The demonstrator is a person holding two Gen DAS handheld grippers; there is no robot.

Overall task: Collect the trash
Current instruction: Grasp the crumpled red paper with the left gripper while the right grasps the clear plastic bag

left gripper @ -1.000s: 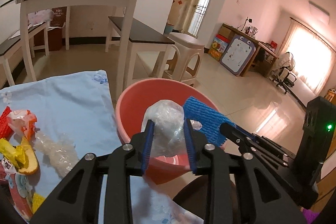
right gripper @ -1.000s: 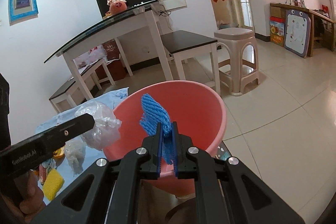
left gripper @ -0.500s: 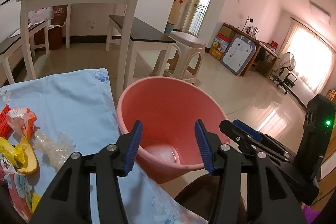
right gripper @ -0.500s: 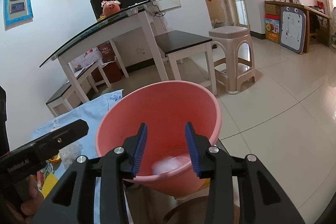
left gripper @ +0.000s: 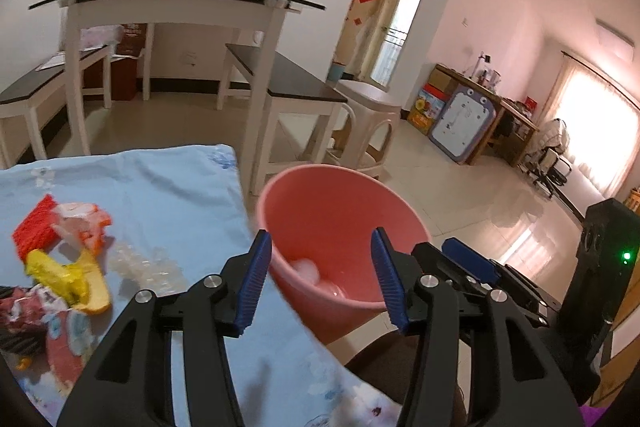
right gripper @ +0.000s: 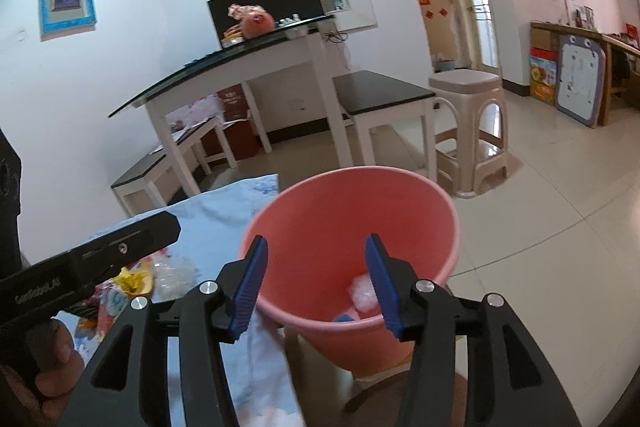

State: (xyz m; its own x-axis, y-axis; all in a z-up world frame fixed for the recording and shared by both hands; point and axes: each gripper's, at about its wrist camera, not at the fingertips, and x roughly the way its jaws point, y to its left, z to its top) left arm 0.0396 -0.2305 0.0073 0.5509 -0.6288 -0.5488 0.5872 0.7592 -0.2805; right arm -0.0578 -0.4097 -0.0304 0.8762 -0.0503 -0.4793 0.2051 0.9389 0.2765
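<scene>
A pink bucket point(left gripper: 320, 195) stands beside the table's right edge; it also shows in the right wrist view point(right gripper: 400, 195). A clear plastic wad point(right gripper: 364, 291) and a blue piece point(right gripper: 345, 318) lie at its bottom. My left gripper point(left gripper: 322, 281) is open and empty over the bucket's near rim. My right gripper point(right gripper: 316, 285) is open and empty above the bucket. On the blue floral tablecloth point(left gripper: 160, 187) lie a red piece point(left gripper: 34, 231), a yellow wrapper point(left gripper: 64, 277), an orange-white wrapper point(left gripper: 86, 223) and clear plastic point(left gripper: 148, 265).
A white table with a glass top point(left gripper: 176, 11), dark benches point(left gripper: 296, 87) and a beige plastic stool point(right gripper: 468, 131) stand behind the bucket. The tiled floor point(right gripper: 560, 207) stretches to the right. More wrappers point(left gripper: 24, 311) lie at the tablecloth's left edge.
Both grippers opened and dropped the clear plastic and the blue piece into the bucket. Since then both have drawn back and opened wider.
</scene>
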